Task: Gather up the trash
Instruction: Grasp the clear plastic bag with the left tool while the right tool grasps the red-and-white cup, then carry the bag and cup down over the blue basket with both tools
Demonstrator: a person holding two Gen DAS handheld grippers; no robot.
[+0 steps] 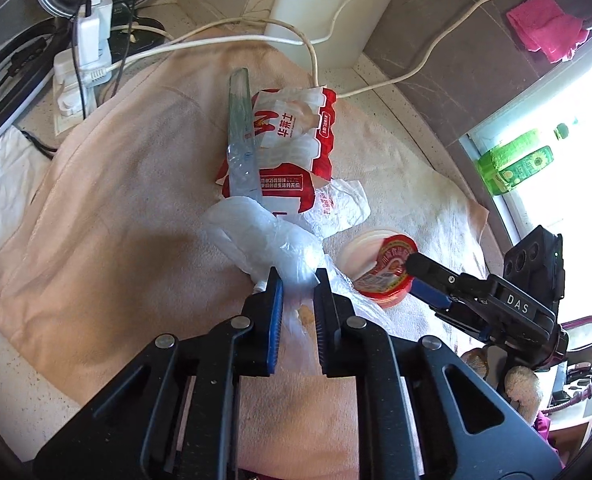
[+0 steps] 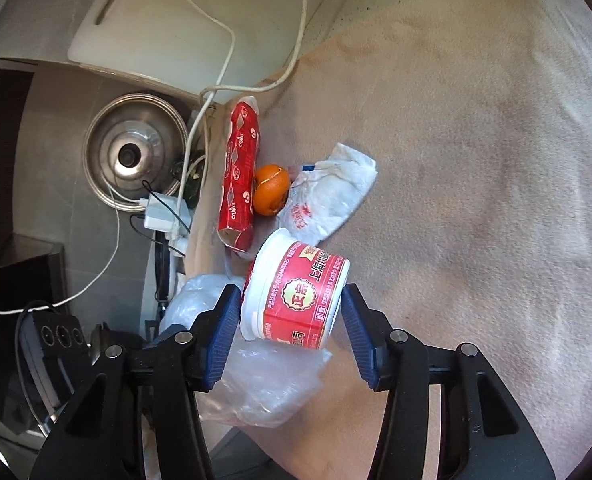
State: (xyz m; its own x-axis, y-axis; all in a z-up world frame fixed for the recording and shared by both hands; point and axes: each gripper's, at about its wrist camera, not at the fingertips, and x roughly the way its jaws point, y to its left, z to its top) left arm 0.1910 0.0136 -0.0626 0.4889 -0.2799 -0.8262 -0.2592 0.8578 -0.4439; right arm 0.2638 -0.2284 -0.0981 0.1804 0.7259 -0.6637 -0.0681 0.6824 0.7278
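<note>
The trash lies on a pinkish cloth (image 1: 127, 208) spread over the surface. A red-and-white food cup (image 2: 296, 292) lies on its side there, between the wide-open jaws of the right gripper (image 2: 291, 312); the left pad sits just beside its white rim, the right pad near its other end, and whether either touches I cannot tell. In the left wrist view the same cup (image 1: 384, 276) shows its mouth and printed lid, with the right gripper (image 1: 420, 276) reaching in from the right.

The left gripper (image 1: 298, 280) has its jaws narrowed on a crumpled clear plastic bag (image 1: 271, 244), pinching a bunch of the film between the pads. The right wrist view shows that bag (image 2: 263, 384) spreading under and beside the cup.

Beyond the bag lies a red-and-white fast-food paper bag (image 1: 291, 136), with a flattened clear plastic bottle (image 1: 239, 128) resting along its left edge and a crumpled white wrapper (image 1: 340, 208) just beside it. Only the right wrist view shows an orange (image 2: 271, 189), touching the paper bag (image 2: 237, 176) and the wrapper (image 2: 328, 196). Only the left view shows a pink rag (image 1: 544, 26) hanging on the wall and green bottles (image 1: 516, 164) at the window. White cables (image 1: 255, 40) and a power strip (image 1: 79, 76) lie at the cloth's far edge.
</note>
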